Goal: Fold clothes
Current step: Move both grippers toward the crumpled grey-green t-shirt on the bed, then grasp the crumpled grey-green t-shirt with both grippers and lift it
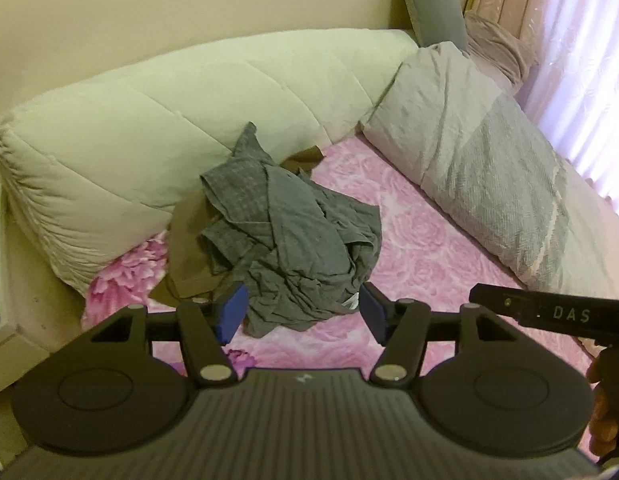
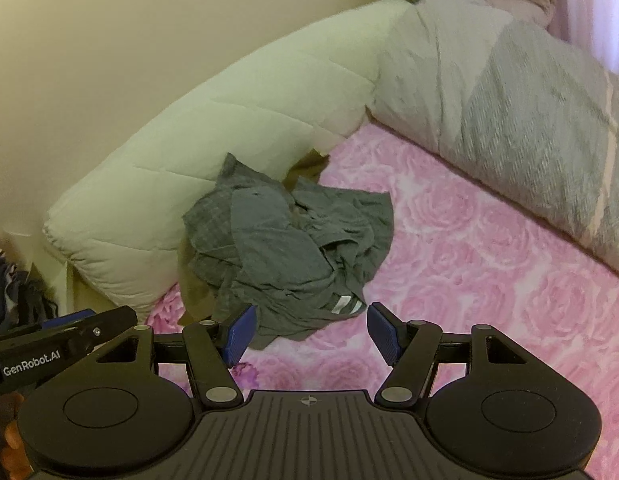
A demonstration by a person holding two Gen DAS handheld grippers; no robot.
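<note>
A crumpled grey garment lies in a heap on the pink floral bedsheet, on top of a brown garment. My left gripper is open and empty, its blue pads either side of the heap's near edge, slightly above it. In the right wrist view the grey garment shows a white label near its front edge, with the brown garment under it. My right gripper is open and empty, just short of the heap. The right gripper's side shows in the left view.
A pale quilted duvet roll lies along the wall behind the heap. A grey-and-white folded duvet lies to the right, with a grey pillow beyond it. Pink sheet stretches right of the heap. Curtains hang at far right.
</note>
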